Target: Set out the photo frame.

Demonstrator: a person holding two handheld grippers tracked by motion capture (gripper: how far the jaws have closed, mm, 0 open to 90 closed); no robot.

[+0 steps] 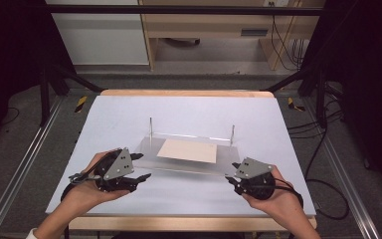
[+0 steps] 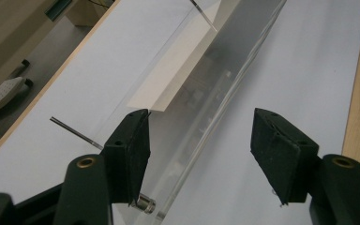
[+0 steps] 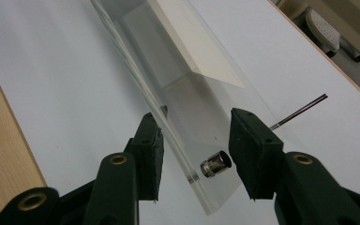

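Note:
A clear acrylic plate point(image 1: 149, 149) lies flat in the middle of the white table, with a beige sheet point(image 1: 188, 150) on it. Two thin metal rods point(image 1: 150, 130) point(image 1: 233, 134) stand upright at its far corners. My left gripper point(image 1: 145, 166) is open at the plate's near left corner. In the left gripper view the plate point(image 2: 225, 89) edge runs between the spread jaws of the gripper point(image 2: 206, 150), and a small metal stud point(image 2: 145, 204) sits by the left pad. My right gripper point(image 1: 230, 173) is open at the near right corner. In the right gripper view the plate point(image 3: 178, 93) corner and its stud point(image 3: 215, 164) lie between the jaws of the gripper point(image 3: 201, 150).
The white table top point(image 1: 189, 109) has a wooden edge point(image 1: 184, 92) at the far side and another along the near side. Black frame posts point(image 1: 45, 84) and rails flank the table. Wooden furniture point(image 1: 204, 25) and cables point(image 1: 323, 134) lie beyond and to the right.

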